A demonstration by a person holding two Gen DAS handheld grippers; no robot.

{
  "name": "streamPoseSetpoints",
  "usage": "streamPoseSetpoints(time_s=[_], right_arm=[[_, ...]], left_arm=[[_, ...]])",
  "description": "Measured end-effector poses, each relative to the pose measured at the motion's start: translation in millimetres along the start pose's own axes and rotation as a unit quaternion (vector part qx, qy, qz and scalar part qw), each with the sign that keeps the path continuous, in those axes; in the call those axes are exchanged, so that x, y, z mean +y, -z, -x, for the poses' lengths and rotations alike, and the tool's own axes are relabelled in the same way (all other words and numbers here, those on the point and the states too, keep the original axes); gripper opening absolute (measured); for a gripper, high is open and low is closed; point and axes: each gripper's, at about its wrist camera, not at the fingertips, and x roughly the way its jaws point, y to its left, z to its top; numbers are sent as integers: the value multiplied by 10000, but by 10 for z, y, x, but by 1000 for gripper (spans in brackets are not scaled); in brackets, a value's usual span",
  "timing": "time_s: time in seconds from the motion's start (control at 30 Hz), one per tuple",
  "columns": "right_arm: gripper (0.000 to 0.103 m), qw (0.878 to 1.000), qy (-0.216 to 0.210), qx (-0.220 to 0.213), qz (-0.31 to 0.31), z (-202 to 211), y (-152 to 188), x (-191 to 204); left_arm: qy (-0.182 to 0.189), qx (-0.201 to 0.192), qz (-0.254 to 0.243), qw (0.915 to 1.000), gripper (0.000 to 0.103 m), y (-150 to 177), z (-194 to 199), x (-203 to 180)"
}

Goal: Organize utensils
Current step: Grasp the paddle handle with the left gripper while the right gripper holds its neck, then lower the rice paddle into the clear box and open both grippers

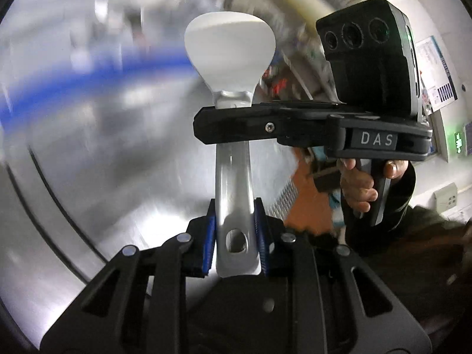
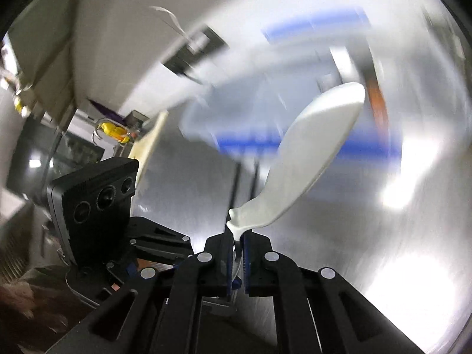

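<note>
1. White and grey, the spatula (image 1: 233, 153) is sitting clamped between both tools, held above the blurred steel surface (image 1: 118, 177).
2. The left tool (image 1: 234, 242) is pinching the grey handle end, near its hanging hole, between blue pads (image 1: 210, 242).
3. The right tool (image 2: 237, 253) is gripping the same spatula edge-on at the neck, just below the white head (image 2: 318, 153).
4. In the left view, the right tool's fingers are crossing the handle from the right, with a hand (image 1: 358, 185) on its grip.
</note>
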Motion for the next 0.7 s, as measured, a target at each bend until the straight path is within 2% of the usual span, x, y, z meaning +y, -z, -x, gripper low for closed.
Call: streamPoseSetpoints(time_s=[0.07,0.1,0.17,0.2,0.27,0.33,0.43,0.53,0.7], right_arm=[[6,9992,192,-126,321,79,-380,105],[6,9980,332,-183,511,99,-688,160],[6,9961,542,-120,682,46,-1117,185],[6,9958,622,-35,667,-12,-1324,168],[6,9948,720,402,601,-281,-1765,46],[5,9922,806,830,460,-581,-1994,-136],[6,9838,1022,1445,287,-1108,-2115,-428],[6,9730,1151,1993,175,-1556,-2120,-713],[6,9638,1065,2442,-132,-1963,-2108,-1106]], left_arm=[[-137,-276,-78,9995,23,-318,206,40],[-203,-449,-50,9988,22,-560,329,115],[-253,-569,135,9980,22,-917,441,289],[-274,-574,308,9975,22,-1104,465,418],[-308,-449,649,9964,22,-1372,422,659],[-480,-251,1002,9935,22,-1565,316,926],[-529,219,1718,9835,22,-1735,32,1397],[-515,743,2313,9687,22,-1779,-312,1799],[-622,1200,2874,9482,23,-1773,-671,2194]])
